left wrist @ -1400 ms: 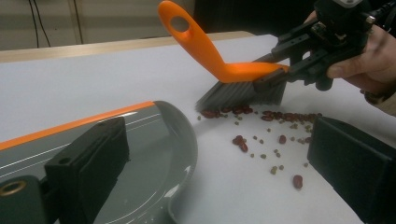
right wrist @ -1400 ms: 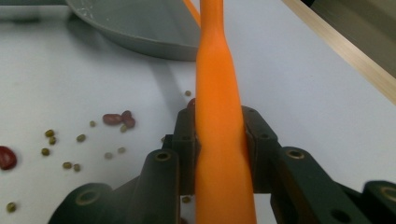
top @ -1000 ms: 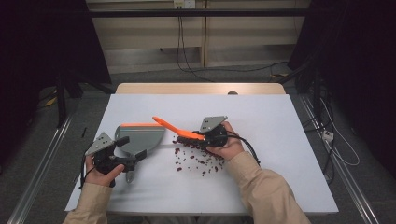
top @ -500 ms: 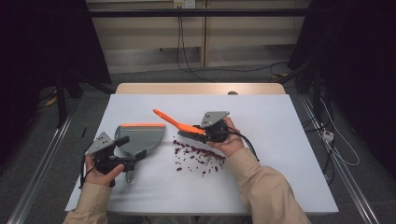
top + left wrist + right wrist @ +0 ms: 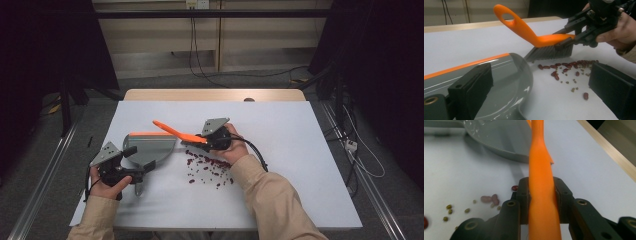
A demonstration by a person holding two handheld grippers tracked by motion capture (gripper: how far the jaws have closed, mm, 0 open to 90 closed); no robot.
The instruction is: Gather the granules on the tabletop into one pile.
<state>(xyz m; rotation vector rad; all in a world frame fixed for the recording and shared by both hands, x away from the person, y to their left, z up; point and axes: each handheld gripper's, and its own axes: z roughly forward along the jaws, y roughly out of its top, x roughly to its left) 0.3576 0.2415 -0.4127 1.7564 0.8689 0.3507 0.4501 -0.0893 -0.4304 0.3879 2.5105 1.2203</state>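
Since the earlier frame, the right gripper (image 5: 200,142) has carried the orange hand brush (image 5: 176,132) leftward across the white table (image 5: 300,150), so its dark bristles (image 5: 550,52) now stand just beside the curved lip of the grey dustpan (image 5: 150,148). Its 2 jaws stay clamped on the brush's smooth plastic handle, 1 black pad on each side, as the right gripper view shows (image 5: 541,202). That handle is glossy, narrows at the waist and ends in a looped hole well beyond the fingertips.

Left gripper (image 5: 137,171) has not shifted; it keeps hold of the dustpan's grey handle near the person's side of the table, though in its own view the 2 black blocky jaws (image 5: 544,87) stand apart and whether they press cannot be told for certain there. The dustpan is shiny moulded plastic with an orange strip along its far edge.

Red kidney-shaped beans (image 5: 207,165) and smaller greenish round beans (image 5: 574,88) lie scattered on the matte tabletop just below and to the right of the bristles, ahead of the left fingers.
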